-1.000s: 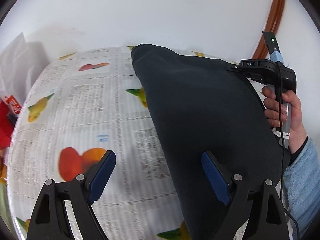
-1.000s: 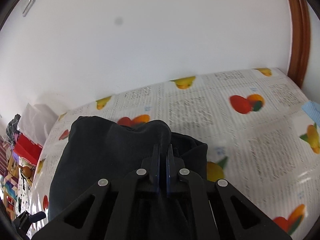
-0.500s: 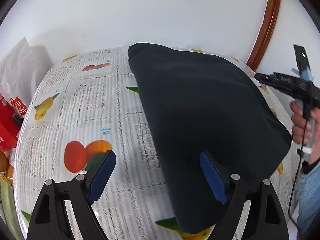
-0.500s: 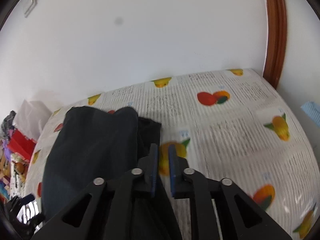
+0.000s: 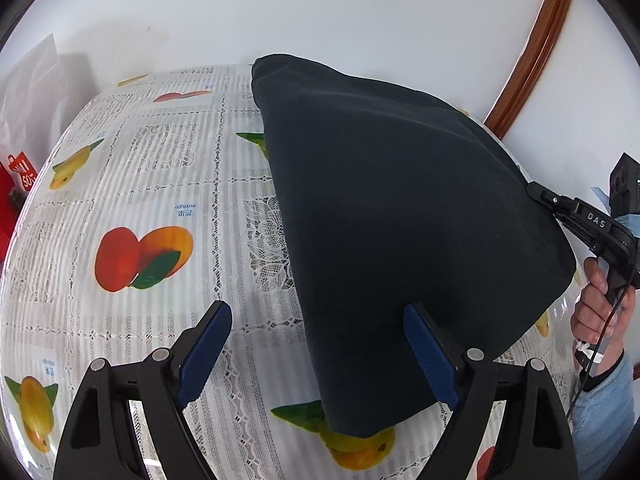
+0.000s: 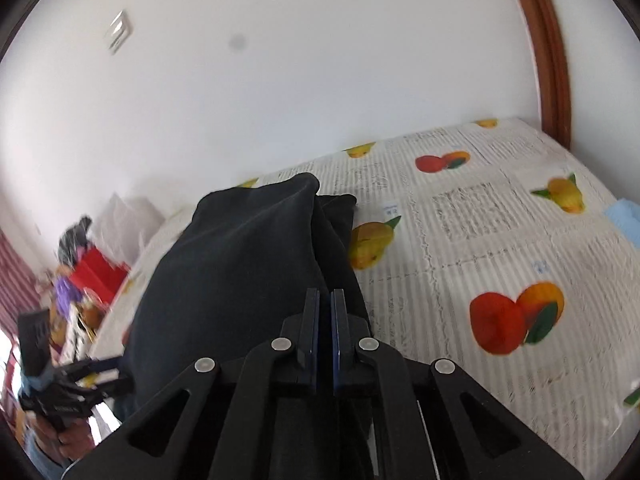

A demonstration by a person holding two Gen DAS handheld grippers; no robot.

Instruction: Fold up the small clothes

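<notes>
A dark navy garment lies folded flat on a table with a fruit-print cloth. My left gripper hovers open above the garment's near left edge. One of its blue pads is over the fabric and the other is over the cloth. The right gripper, held in a hand, has its tip at the garment's right edge. In the right wrist view this gripper is shut over the garment. I see no fabric pinched between its pads.
A red bag and a white plastic bag stand off the table's left end. A white wall runs behind, with a brown door frame at the right. Something light blue lies at the table's right edge.
The right gripper let go of the garment's lifted edge, opened slightly, then shut again. It slid along the right edge towards the near side. The garment now lies flat. The left gripper shifted slightly.
</notes>
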